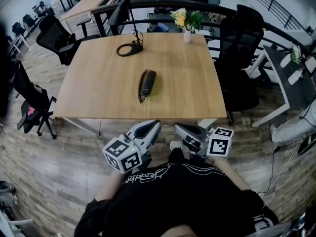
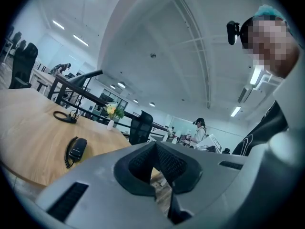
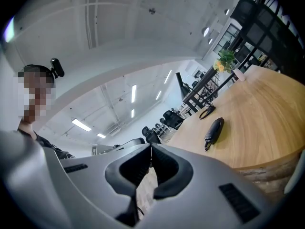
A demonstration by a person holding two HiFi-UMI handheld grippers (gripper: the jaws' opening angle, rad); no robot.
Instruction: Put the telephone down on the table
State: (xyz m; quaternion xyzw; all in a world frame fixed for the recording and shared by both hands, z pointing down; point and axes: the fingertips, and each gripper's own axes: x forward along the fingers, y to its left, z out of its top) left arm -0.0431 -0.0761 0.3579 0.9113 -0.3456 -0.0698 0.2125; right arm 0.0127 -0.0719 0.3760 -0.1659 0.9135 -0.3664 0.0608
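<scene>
A black telephone handset (image 1: 147, 82) with a short coiled cord lies flat near the middle of the wooden table (image 1: 98, 88); it also shows as the handset (image 2: 76, 149) in the left gripper view and the handset (image 3: 214, 130) in the right gripper view. My left gripper (image 1: 149, 127) and right gripper (image 1: 183, 130) are held close to the person's body, below the table's near edge, well apart from the phone. Both are tilted up toward the ceiling. The left gripper's jaws (image 2: 155, 144) meet with nothing between them, and the right gripper's jaws (image 3: 151, 148) likewise.
A coiled black cable (image 1: 129, 49) and a small vase of flowers (image 1: 186, 22) stand at the table's far side. Black office chairs (image 1: 238, 38) sit to the right and left (image 1: 53, 35). A folding chair (image 1: 32, 107) stands at the left. Another person (image 2: 198, 130) is far off.
</scene>
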